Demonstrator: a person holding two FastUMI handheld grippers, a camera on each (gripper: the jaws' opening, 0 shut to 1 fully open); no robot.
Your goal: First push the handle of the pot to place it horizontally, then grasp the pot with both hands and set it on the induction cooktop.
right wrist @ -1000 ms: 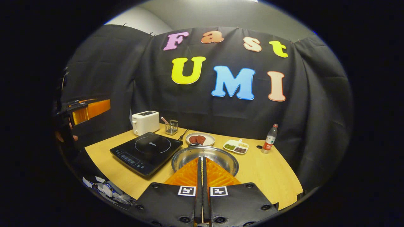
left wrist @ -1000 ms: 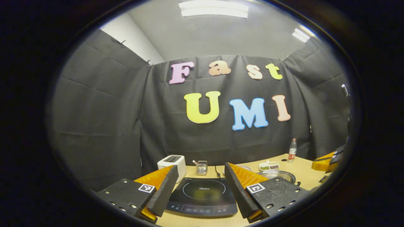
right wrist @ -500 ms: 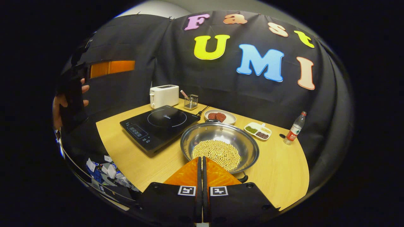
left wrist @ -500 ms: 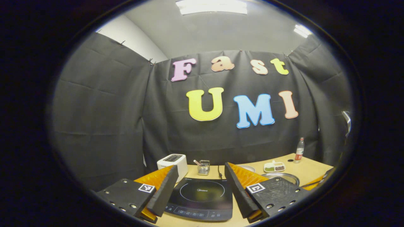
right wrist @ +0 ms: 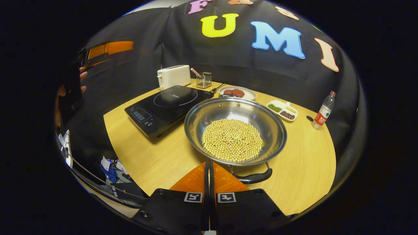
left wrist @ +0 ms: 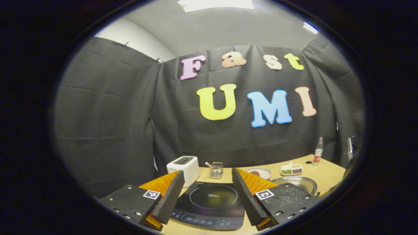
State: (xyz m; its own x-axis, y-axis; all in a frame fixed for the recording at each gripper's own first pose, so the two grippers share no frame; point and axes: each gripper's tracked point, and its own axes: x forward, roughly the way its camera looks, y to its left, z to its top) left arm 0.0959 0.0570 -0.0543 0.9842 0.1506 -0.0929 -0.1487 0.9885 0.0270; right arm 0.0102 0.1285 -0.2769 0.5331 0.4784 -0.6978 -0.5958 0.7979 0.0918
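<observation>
A wide stainless-steel pot (right wrist: 235, 130) heaped with pale beans (right wrist: 232, 140) sits on the round wooden table (right wrist: 310, 176), just right of the black glass induction cooktop (right wrist: 168, 106), whose printed logo is too small to read. The right gripper (right wrist: 209, 169), fingers pressed together and holding nothing, hovers at the pot's near rim, just left of its black loop handle (right wrist: 253, 178). The left gripper (left wrist: 205, 192), fingers spread apart, hangs over the cooktop's near edge. Bare tabletop lies between pot and table edge.
</observation>
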